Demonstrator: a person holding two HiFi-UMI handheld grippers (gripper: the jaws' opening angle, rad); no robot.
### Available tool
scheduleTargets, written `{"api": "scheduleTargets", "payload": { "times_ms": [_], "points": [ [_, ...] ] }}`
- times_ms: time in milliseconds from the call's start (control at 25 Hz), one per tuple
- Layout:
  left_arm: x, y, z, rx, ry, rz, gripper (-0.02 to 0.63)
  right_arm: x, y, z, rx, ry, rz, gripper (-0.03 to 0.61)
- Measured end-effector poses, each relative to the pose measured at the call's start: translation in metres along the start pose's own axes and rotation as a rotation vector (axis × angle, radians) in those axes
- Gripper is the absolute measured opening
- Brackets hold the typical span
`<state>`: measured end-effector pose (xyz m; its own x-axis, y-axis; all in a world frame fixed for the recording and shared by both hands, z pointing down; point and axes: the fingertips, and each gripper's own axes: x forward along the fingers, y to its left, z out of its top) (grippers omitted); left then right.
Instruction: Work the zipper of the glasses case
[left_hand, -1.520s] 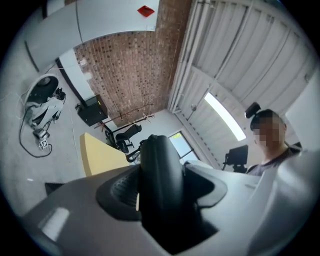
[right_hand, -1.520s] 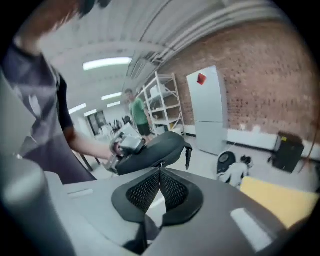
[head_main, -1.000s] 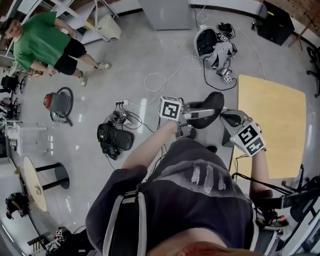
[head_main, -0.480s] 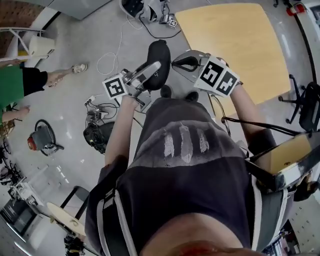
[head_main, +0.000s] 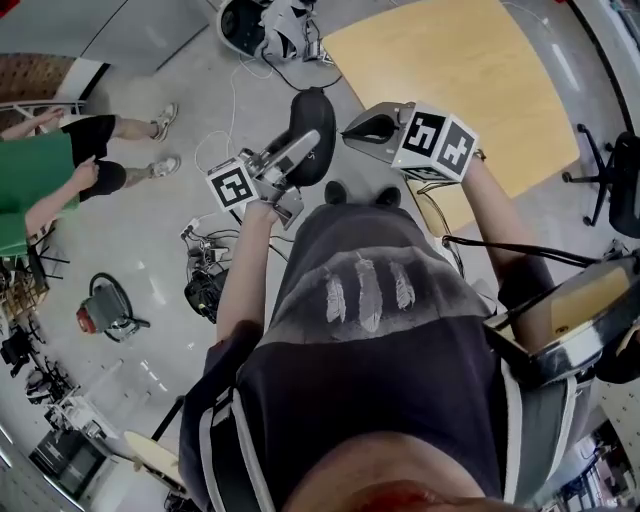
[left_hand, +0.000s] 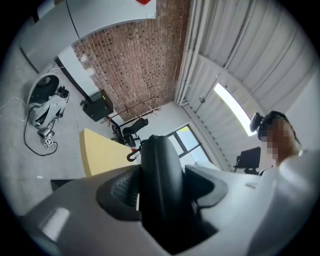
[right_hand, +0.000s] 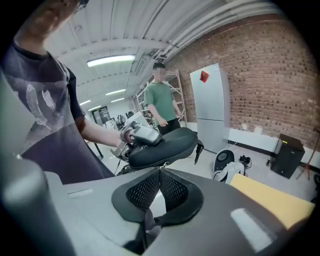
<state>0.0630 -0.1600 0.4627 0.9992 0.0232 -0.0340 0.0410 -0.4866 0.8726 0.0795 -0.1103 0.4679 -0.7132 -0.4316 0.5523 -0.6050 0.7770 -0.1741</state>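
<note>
Presently, the glasses case (right_hand: 162, 142) is carried in mid-air above the floor (head_main: 200, 120), near the wooden worktop (head_main: 470, 70) but not resting on it. The case is clamped across its body by the left hand-held gripper (left_hand: 161, 187), whose jaws are pressed on both of its sides. The right hand-held gripper (right_hand: 160, 185) is brought up just beside the case with its jaws together, and nothing is seen between them. The two halves of the case are seen lying together, and the zipper pull (right_hand: 198, 148) is seen hanging free at one end, apart from the right jaws. It is therefore judged that the holding step is done, while the pull has not yet been taken and the run of the zipper along the case is left to do. A small pale print is visible on the case near the left jaws, but it cannot be read. A red label (right_hand: 204, 76) is fixed to a white cabinet (right_hand: 210, 107); no wording can be made out on it.
</note>
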Motion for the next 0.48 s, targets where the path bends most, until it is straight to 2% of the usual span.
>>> {"api": "scheduleTargets", "payload": {
  "times_ms": [80, 160, 320, 400, 480],
  "points": [
    [0.004, 0.001, -0.003, -0.025, 0.001, -0.016, 0.265, -0.004, 0.001, -0.003, 0.030, -0.023, 0.006, 0.000],
    [0.004, -0.001, -0.008, -0.090, -0.007, -0.059, 0.265, -0.006, 0.000, -0.005, 0.023, -0.034, -0.009, 0.000],
    [0.005, -0.010, -0.001, -0.198, -0.066, -0.153, 0.265, -0.008, -0.010, 0.004, -0.120, -0.079, -0.168, 0.007],
    [0.006, -0.016, 0.004, -0.202, -0.066, -0.179, 0.267, -0.002, -0.010, 0.008, -0.190, -0.076, -0.212, 0.068],
    [0.008, -0.021, 0.009, -0.193, -0.055, -0.194, 0.268, -0.002, -0.012, 0.013, -0.202, -0.087, -0.232, 0.086]
  ]
}}
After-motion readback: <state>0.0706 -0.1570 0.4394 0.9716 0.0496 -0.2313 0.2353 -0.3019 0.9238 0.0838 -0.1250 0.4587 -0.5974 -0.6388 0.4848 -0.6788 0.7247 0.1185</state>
